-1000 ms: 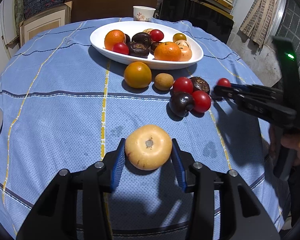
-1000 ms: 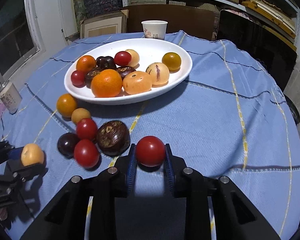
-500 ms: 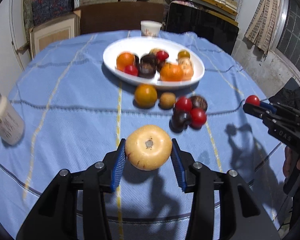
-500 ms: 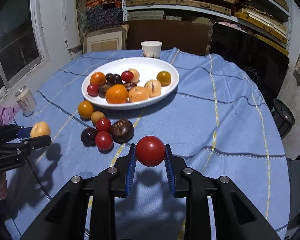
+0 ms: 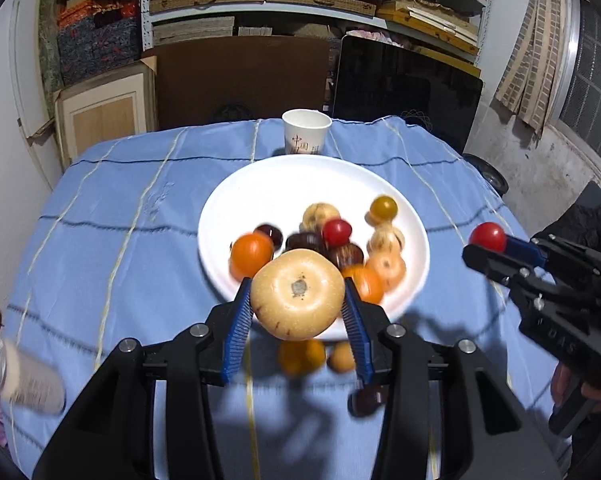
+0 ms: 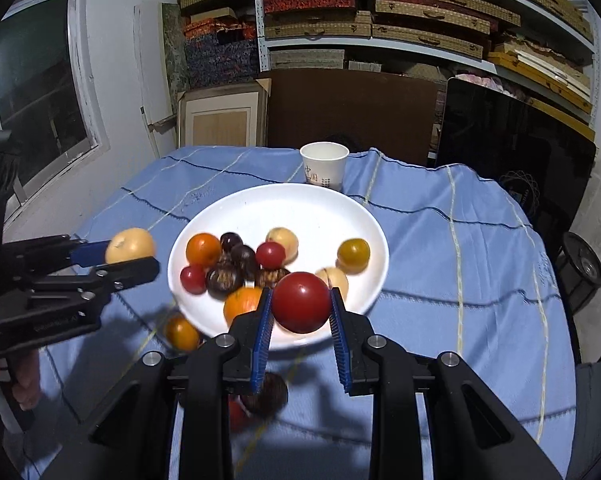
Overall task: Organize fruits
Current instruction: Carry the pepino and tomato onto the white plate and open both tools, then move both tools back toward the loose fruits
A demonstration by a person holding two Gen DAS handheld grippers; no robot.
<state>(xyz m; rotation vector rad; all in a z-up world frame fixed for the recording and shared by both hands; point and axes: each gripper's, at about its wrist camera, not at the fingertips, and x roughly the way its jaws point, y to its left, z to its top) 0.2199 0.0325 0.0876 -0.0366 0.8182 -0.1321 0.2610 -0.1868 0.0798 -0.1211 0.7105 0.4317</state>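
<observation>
My left gripper [image 5: 298, 304] is shut on a pale yellow round fruit [image 5: 298, 294] and holds it in the air above the near rim of the white plate [image 5: 284, 184]. My right gripper [image 6: 300, 312] is shut on a red tomato [image 6: 300, 302], also raised over the plate's [image 6: 300, 204] near edge. The plate holds several fruits: oranges, dark plums, red tomatoes, pale ones. Each gripper shows in the other view, the right one [image 5: 486, 242] at the right, the left one [image 6: 132, 252] at the left.
A paper cup [image 5: 306, 136] stands just behind the plate. Loose fruits lie on the blue cloth below my grippers: an orange [image 5: 300, 356], a small brown fruit [image 5: 340, 356], a dark plum [image 5: 366, 398]. A bottle [image 5: 24, 380] lies at the left edge.
Both grippers have lifted their fruits off the table and moved forward toward the plate, which now lies right below the fingertips. The loose fruits have slid under the grippers in view.
</observation>
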